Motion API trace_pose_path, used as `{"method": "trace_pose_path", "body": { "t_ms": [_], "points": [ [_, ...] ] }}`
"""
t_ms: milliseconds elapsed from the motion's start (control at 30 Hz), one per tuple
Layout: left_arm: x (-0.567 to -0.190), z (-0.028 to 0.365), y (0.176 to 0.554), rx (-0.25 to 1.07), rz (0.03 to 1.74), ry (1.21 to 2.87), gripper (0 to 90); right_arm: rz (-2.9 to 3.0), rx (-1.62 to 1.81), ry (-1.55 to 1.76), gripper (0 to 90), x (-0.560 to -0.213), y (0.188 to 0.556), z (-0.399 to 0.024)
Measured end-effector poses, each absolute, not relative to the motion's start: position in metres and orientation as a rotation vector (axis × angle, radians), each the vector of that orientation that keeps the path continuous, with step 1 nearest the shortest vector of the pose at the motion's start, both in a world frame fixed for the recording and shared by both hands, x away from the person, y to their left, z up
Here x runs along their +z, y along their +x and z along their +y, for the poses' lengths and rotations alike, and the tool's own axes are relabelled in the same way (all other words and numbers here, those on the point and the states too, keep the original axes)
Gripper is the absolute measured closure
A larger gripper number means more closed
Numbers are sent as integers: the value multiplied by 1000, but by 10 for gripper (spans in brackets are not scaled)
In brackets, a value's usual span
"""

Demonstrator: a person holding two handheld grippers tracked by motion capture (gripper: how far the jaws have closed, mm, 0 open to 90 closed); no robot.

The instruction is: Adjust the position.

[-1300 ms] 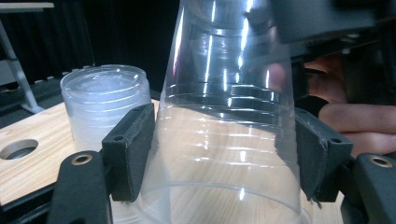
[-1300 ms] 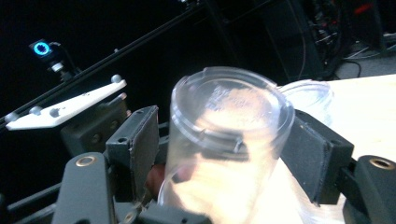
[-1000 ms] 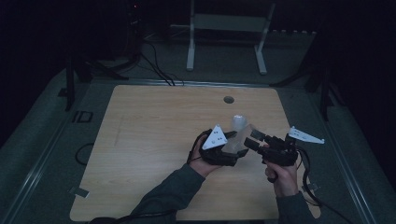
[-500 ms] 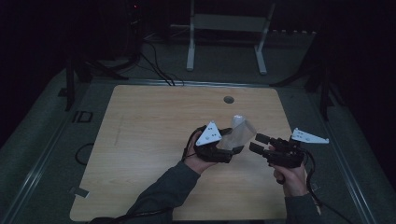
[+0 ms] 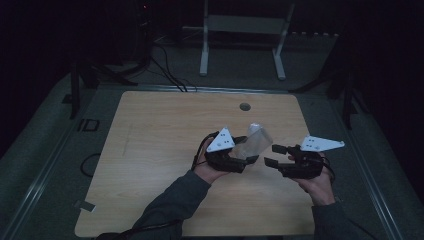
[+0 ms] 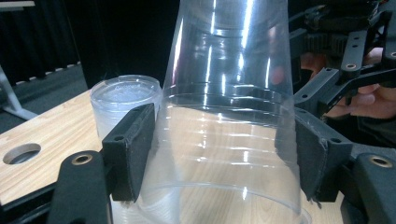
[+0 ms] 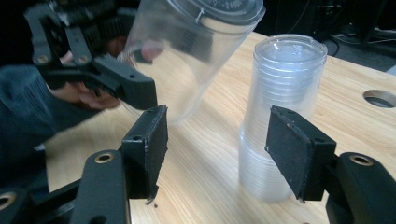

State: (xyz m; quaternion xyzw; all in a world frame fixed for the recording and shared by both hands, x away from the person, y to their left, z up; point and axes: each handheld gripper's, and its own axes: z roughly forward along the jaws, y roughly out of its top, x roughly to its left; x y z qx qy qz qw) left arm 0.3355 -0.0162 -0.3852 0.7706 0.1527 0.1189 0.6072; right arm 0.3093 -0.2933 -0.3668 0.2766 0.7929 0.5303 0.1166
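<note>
My left gripper (image 6: pixel 219 158) is shut on a clear plastic cup (image 6: pixel 229 116), held tilted above the table with its rim toward the gripper's camera. In the high view the left gripper (image 5: pixel 246 150) and the cup (image 5: pixel 251 146) hang over the table's middle right. A stack of clear cups (image 7: pixel 280 107) stands upside down on the wood just beyond. My right gripper (image 7: pixel 219 149) faces the stack with its jaws apart. They have just been closing, with nothing pressed between the pads. In the high view the right gripper (image 5: pixel 271 155) sits just right of the held cup.
The wooden table (image 5: pixel 150 150) has a round hole (image 5: pixel 244 106) near its far edge. A white frame stand (image 5: pixel 242 40) and cables lie on the dark floor behind. Both of the person's forearms come in from the bottom.
The right gripper's jaws stand closer together than a second ago. Both hands have stayed nearly in place, and the left gripper still holds the cup.
</note>
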Motion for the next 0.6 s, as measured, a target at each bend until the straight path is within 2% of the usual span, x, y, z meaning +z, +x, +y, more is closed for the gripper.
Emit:
{"method": "trace_pose_path", "body": {
  "t_ms": [600],
  "points": [
    [-385,-15,338,254,324,1828,303,2457,1270,685,397,-356,311,-291]
  ]
}}
